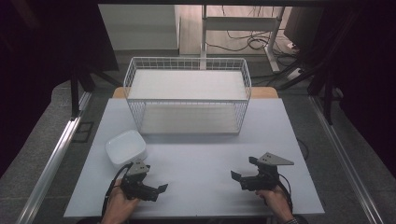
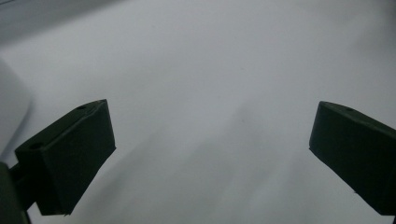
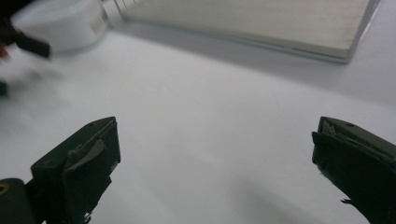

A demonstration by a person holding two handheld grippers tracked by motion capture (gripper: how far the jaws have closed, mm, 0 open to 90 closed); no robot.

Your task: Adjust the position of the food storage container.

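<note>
The white bowl (image 1: 125, 147) sits on the table (image 1: 196, 158), in front of the wire basket (image 1: 187, 94), toward its left. The left gripper (image 1: 156, 192) is just beside the bowl, much nearer than the right gripper (image 1: 236, 178). Both grippers have their jaws wide apart and hold nothing.

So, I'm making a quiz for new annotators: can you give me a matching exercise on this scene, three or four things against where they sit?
Things:
1. wire basket
2. white bowl
3. left gripper
4. right gripper

Places:
A. near edge, right side
B. far middle of the table
C. near edge, left side
D. left side, just beyond a gripper

Pairs: 1-B, 2-D, 3-C, 4-A
</note>
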